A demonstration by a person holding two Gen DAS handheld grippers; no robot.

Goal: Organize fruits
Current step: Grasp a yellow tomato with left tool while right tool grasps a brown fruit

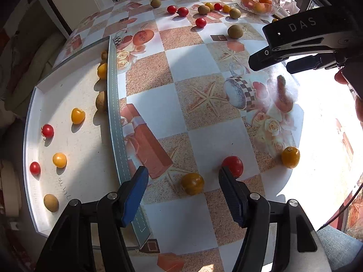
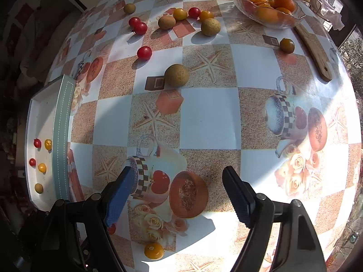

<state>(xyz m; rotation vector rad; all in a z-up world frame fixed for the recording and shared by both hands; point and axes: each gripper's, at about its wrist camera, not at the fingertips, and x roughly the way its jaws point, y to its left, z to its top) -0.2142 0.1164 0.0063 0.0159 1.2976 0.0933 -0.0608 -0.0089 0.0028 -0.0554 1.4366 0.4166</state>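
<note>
While a yellow tomato (image 1: 192, 183) lies on the counter (image 1: 204, 117) between the left claw's (image 1: 182, 195) parted, untouching fingers, a red tomato (image 1: 233, 166) sits just beyond its right finger (image 1: 233, 200). Left of them a tray (image 1: 114, 104) holds sorted fruit. The right claw (image 2: 179, 192) hangs open over bare counter, gripping nothing.

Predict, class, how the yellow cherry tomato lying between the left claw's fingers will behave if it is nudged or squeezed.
The yellow cherry tomato looks round and lies loose on the smooth tablecloth, so a nudge would probably roll it. Its glossy skin suggests it may slip. It is likely soft, so the left claw should squeeze gently.
</note>
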